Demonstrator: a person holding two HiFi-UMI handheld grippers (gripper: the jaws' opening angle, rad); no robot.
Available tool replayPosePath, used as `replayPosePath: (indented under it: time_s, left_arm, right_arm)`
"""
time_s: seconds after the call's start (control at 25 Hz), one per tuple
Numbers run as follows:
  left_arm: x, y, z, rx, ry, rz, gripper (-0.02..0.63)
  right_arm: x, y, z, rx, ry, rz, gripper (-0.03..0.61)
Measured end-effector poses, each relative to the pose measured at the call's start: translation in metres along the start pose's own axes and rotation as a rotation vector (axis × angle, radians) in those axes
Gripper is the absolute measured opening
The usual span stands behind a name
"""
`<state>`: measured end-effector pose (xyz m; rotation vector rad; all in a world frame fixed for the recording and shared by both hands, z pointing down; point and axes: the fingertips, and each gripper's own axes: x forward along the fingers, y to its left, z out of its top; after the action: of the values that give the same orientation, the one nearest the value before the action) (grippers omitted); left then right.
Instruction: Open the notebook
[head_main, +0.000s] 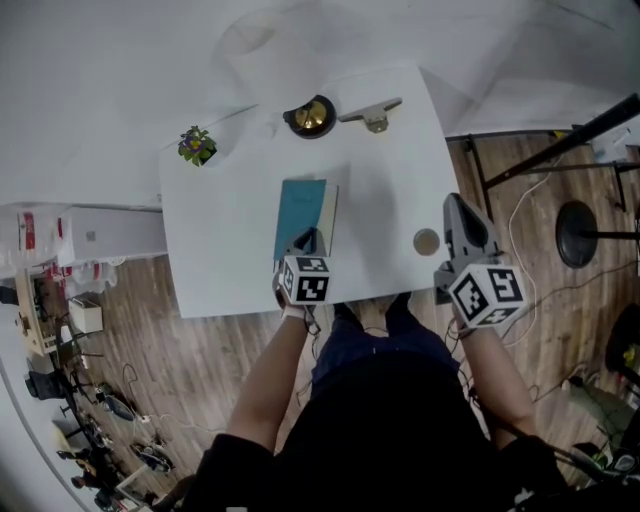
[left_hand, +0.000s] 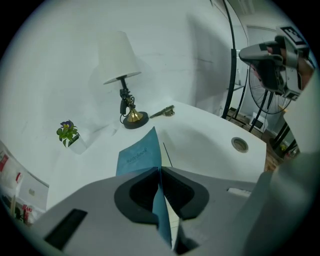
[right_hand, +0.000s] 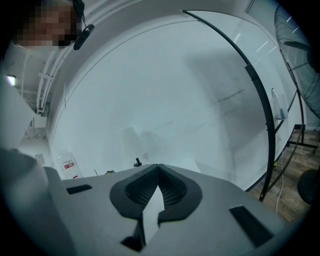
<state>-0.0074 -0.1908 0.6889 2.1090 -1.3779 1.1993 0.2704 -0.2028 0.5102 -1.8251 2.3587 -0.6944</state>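
The left gripper (left_hand: 160, 171) has its jaws pinched shut on the near edge of the teal cover (left_hand: 140, 157), holding it raised off the notebook (head_main: 303, 212) mid-table (head_main: 225, 240). The grip looks thin, so the cover could slip out, or maybe the whole book drags along. That hand angles steeply down. The right gripper (right_hand: 159, 169), closed on nothing, hovers level off the right edge.

Hidden and unclear

The near end of the notebook (head_main: 303, 205) sits behind the left gripper (head_main: 308, 242); the small metal thing (head_main: 372, 114) beside the lamp (head_main: 311, 116) is too small to identify.
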Motion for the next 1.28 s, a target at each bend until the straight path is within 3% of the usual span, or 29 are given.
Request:
replayPosePath:
  time_s: [0.68, 0.88, 1.28]
  left_arm:
    - [-0.065, 0.108, 0.013, -0.233, -0.168, -0.149, 0.017]
    - [-0.067, 0.148, 0.004, -0.266, -0.193, -0.195, 0.017]
    - [-0.046, 0.22, -0.03, -0.465, -0.249, -0.277, 0.032]
  right_arm:
    - [0.025, 0.075, 0.003, -0.027, -0.015, 0.045, 0.005]
    - [0.032, 0.102, 0.004, -0.041, -0.025, 0.036, 0.005]
    - [0.038, 0.134, 0.009, -0.085, -0.042, -0.034, 0.005]
